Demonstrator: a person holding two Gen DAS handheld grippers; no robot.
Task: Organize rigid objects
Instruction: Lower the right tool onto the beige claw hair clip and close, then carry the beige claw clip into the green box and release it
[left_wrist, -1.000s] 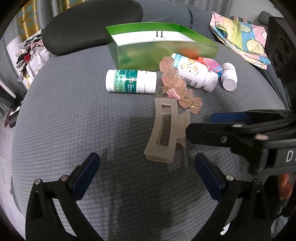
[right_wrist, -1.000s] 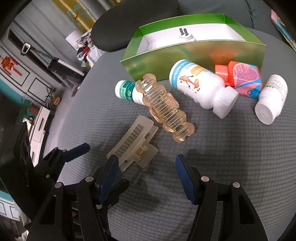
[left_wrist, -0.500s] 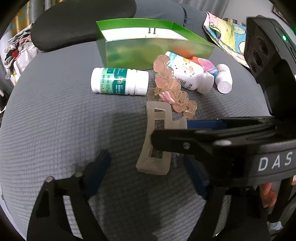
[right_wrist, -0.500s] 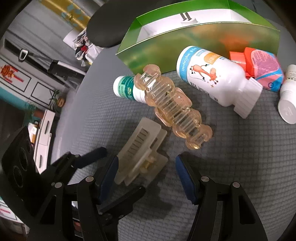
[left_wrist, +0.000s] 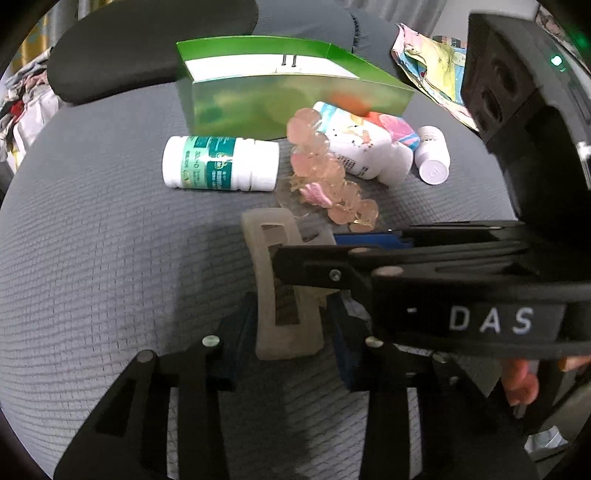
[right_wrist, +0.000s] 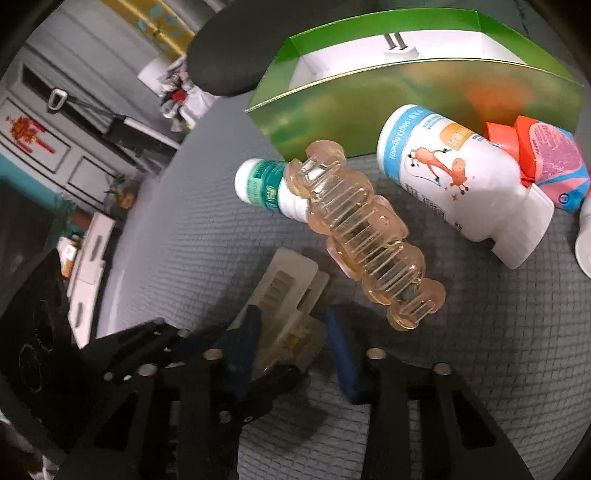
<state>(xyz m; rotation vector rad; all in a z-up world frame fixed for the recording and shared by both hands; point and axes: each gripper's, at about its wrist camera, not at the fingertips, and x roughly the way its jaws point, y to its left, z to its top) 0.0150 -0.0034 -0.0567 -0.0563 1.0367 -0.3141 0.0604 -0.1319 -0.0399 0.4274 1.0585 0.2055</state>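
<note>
The frosted hair claw clip (left_wrist: 286, 295) lies on the grey cushion (left_wrist: 110, 258), bracketed by both grippers. Left gripper (left_wrist: 288, 332) and right gripper (right_wrist: 295, 343) jaws: parted, straddling, not clamped. Light, rigid, slippery plastic; grip across the spine, near the hinge.

Work surface is a grey cushion (left_wrist: 92, 258) with a fine quilted grid, rounded at the edges. A black padded headrest-like cushion (left_wrist: 147, 48) lies along its far side. A patterned cloth (left_wrist: 432, 70) in yellow, pink and blue is bunched at far right. To the left, a pale grey panelled wall (right_wrist: 55, 122) carries a red ornament (right_wrist: 27, 134), above a teal strip (right_wrist: 11, 184). White drawer unit (right_wrist: 86, 269) stands below. Yellow patterned curtain (right_wrist: 162, 22) at top. Lighting is even and indoor.
</note>
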